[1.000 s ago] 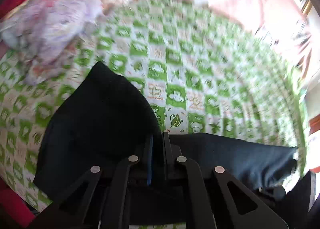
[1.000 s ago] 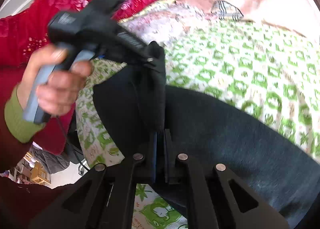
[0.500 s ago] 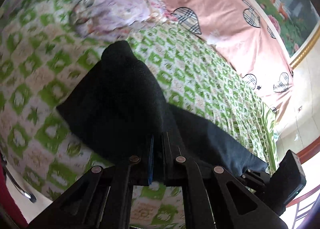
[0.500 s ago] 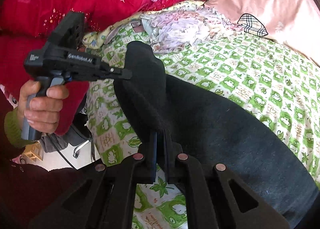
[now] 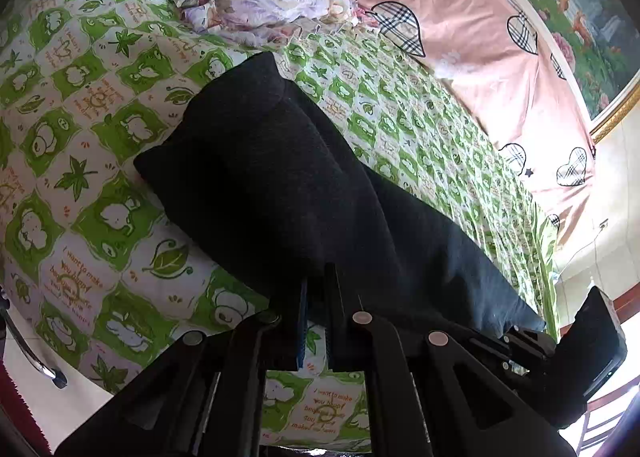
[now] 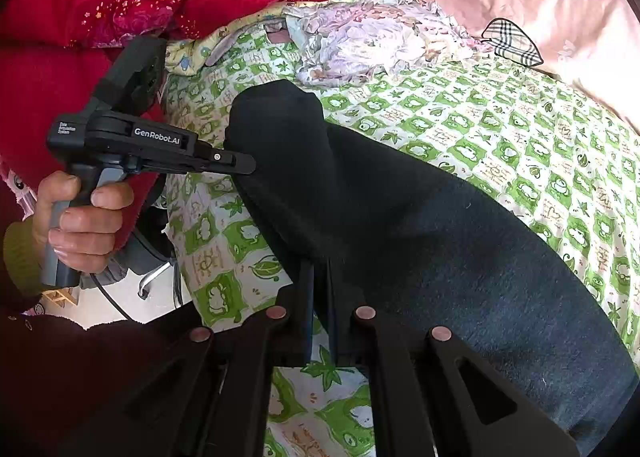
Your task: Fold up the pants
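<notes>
Black pants [image 5: 280, 177] lie on the green-checked bedsheet [image 5: 100, 105], both the left gripper [image 5: 316, 289] and right gripper [image 6: 320, 277] apparently pinching their near edge.

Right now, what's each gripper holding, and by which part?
Both hold the dark pants. The left gripper is shut on the near edge at the folded end; the right gripper is shut on the same edge further along.
</notes>
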The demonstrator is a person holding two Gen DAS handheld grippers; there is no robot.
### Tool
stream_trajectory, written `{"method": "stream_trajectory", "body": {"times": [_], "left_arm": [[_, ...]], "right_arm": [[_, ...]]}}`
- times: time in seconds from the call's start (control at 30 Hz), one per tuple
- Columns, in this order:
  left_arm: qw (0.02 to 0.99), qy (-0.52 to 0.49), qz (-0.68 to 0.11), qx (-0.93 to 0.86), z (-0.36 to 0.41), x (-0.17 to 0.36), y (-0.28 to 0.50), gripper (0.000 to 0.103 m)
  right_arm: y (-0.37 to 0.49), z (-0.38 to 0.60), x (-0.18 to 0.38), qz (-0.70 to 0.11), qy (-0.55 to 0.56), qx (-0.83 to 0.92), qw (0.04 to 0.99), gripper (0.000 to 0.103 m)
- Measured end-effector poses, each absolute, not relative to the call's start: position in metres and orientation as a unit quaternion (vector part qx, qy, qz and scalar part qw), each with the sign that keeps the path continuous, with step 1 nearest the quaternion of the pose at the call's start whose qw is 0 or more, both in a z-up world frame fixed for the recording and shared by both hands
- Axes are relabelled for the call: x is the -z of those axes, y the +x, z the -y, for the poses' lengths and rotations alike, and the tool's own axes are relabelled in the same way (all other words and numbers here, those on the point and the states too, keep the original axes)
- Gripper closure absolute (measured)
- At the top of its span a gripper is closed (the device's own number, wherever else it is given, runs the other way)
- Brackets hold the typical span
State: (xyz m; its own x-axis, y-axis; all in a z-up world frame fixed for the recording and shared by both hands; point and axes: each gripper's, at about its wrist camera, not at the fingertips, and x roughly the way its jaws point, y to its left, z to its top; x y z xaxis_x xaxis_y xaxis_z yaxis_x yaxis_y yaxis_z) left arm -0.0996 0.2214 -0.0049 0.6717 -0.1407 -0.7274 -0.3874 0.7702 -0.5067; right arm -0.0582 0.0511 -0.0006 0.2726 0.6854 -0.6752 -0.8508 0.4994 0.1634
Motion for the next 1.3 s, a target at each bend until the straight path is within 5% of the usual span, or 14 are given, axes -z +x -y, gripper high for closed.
{"method": "stream_trajectory", "body": {"times": [0.43, 0.63, 0.7, 0.77, 1.03, 1.1, 1.17, 1.3], "left_arm": [[0.851, -0.327, -0.404, -0.071, -0.222, 0.013, -0.105, 0.097], [0.846, -0.321, -0.419, -0.079, -0.223, 0.005, -0.11, 0.088], [0.845, -0.315, -0.423, -0.09, -0.225, 0.0, -0.112, 0.082], [0.839, -0.318, -0.429, -0.105, -0.229, -0.004, -0.115, 0.048], [0.815, -0.355, -0.435, -0.145, -0.257, -0.01, -0.112, 0.04], [0.808, -0.364, -0.439, -0.151, -0.262, -0.01, -0.107, 0.037], [0.805, -0.369, -0.439, -0.154, -0.267, -0.009, -0.102, 0.033], [0.8, -0.355, -0.448, -0.184, -0.278, -0.005, -0.093, 0.032]], "right_arm": [[-0.06, -0.054, 0.007, -0.371, -0.117, -0.485, 0.783, 0.097], [-0.057, -0.047, 0.0, -0.376, -0.087, -0.499, 0.776, 0.087], [-0.054, -0.043, -0.004, -0.376, -0.071, -0.5, 0.777, 0.087], [-0.048, -0.037, -0.01, -0.377, -0.051, -0.498, 0.779, 0.087], [-0.013, -0.028, -0.025, -0.377, -0.024, -0.46, 0.803, 0.087], [0.001, -0.026, -0.028, -0.38, -0.016, -0.446, 0.81, 0.078], [0.017, -0.023, -0.033, -0.377, -0.001, -0.436, 0.817, 0.046], [0.057, -0.023, -0.035, -0.391, 0.033, -0.429, 0.814, 0.046]]}}
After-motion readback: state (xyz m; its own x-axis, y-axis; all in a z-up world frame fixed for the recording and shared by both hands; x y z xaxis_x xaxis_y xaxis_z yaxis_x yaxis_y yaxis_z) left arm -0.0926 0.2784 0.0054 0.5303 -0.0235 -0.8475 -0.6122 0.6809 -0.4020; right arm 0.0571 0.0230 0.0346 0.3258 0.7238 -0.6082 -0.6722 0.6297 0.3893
